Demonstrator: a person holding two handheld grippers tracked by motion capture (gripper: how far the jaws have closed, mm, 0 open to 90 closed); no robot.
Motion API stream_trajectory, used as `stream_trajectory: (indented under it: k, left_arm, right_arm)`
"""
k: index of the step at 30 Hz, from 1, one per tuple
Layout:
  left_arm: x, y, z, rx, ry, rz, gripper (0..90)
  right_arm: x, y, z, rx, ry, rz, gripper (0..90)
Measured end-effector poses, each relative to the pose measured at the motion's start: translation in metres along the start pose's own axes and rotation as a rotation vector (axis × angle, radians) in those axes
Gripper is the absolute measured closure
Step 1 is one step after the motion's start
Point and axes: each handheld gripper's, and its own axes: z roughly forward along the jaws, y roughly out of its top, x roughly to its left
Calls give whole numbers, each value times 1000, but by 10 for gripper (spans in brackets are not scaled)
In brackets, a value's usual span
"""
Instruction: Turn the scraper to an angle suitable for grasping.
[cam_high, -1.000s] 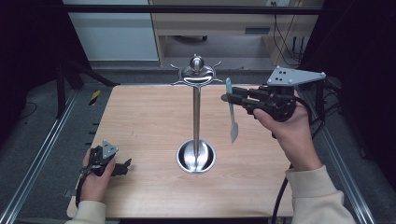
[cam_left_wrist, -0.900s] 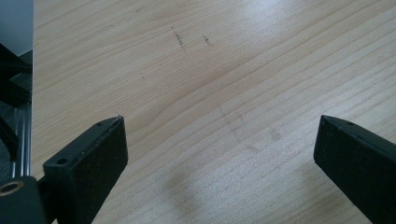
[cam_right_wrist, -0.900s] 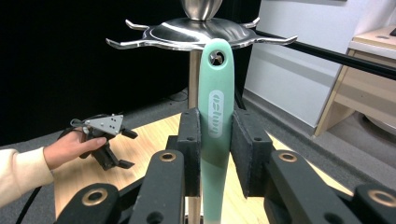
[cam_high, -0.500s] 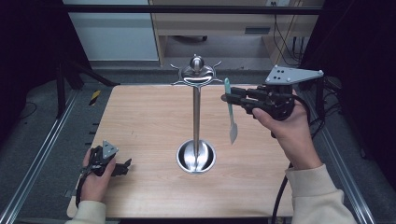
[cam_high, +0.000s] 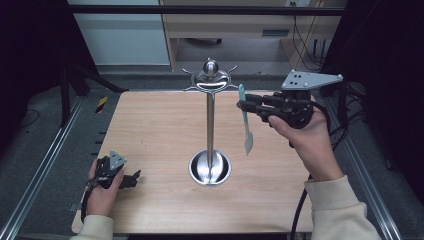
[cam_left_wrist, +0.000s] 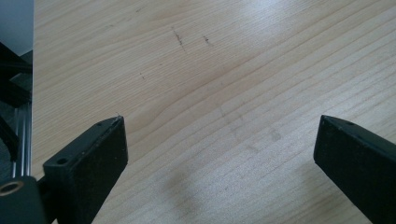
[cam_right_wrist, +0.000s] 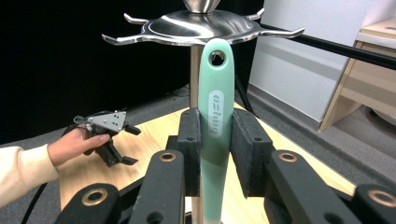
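Spatula (cam_right_wrist: 215, 116) pinched in right gripper (cam_high: 248, 106), raised beside stand (cam_high: 210, 120); not hung yet. Left gripper (cam_high: 131, 179) spread, idle near left.

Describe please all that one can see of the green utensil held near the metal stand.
The green utensil has a mint green handle, plastic by its look, with a round hanging hole at the top and an embossed oval logo below it. Its lower end widens into a pale flat blade. It hangs upright above the wooden table, touching nothing but the right claw, whose black pads clamp the handle from both sides. The hole sits just below a hook of the steel stand, not yet on it.
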Motion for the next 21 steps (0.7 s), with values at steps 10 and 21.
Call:
stream_trajectory:
  k: [10, 21]
  left_arm:
    - [0, 0, 0, -1, -1, 0, 28]
    - [0, 0, 0, 1, -4, 1, 28]
  right_arm:
    - [0, 0, 5, -1, 0, 3, 744]
    - [0, -1, 8, -1, 2, 5, 744]
